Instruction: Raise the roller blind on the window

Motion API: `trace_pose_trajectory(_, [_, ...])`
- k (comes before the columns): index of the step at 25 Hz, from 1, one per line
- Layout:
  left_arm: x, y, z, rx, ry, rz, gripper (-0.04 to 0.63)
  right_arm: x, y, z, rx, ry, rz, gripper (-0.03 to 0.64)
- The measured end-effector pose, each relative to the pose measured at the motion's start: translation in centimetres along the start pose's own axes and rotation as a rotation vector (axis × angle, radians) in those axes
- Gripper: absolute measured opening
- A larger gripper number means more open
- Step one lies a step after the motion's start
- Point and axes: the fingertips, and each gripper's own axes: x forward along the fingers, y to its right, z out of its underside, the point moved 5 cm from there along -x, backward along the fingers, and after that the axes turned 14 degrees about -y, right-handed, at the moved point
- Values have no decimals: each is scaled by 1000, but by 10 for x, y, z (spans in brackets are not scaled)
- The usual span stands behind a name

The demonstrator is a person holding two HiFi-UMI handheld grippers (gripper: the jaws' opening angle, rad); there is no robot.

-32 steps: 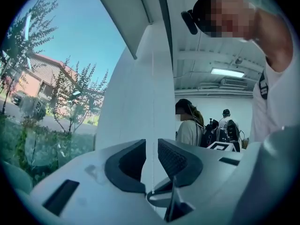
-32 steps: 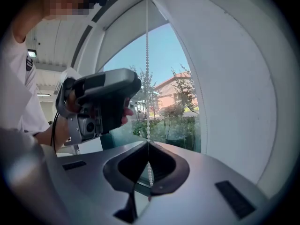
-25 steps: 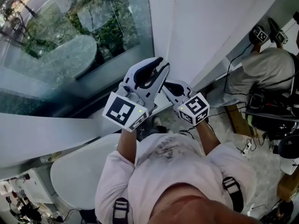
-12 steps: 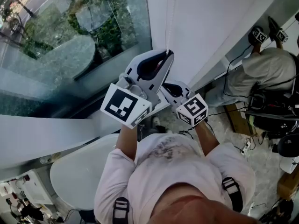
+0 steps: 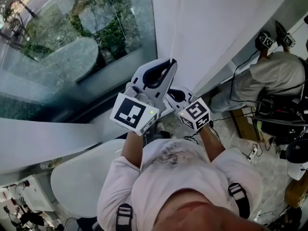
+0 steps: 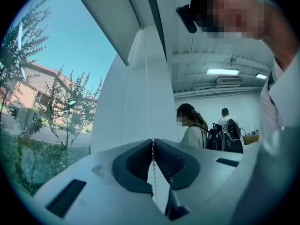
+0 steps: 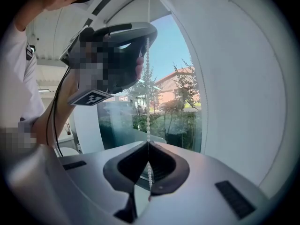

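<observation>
Both are clamped on the bead chain (image 6: 149, 102) - the left gripper (image 6: 152, 140) higher up, the right gripper (image 7: 148, 142) just beneath, each with its jaws closed tight on the beads. The chain hangs straight along the edge of the white roller blind (image 5: 211, 28), right beside the bare window glass (image 5: 72, 42).

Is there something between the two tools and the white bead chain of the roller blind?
Nothing visible. The left tool and the right tool are each closed on the thin white bead chain, the left one higher up.
</observation>
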Motion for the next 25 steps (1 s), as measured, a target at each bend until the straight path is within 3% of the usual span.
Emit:
trace_pose_trajectory(15, [5, -1, 73, -118, -129, -6, 15, 33, 4, 63, 41, -177, -13, 61])
trace_pose_trajectory(25, [0, -1, 109, -161, -153, 3, 15, 53, 1, 91, 45, -254, -23, 61])
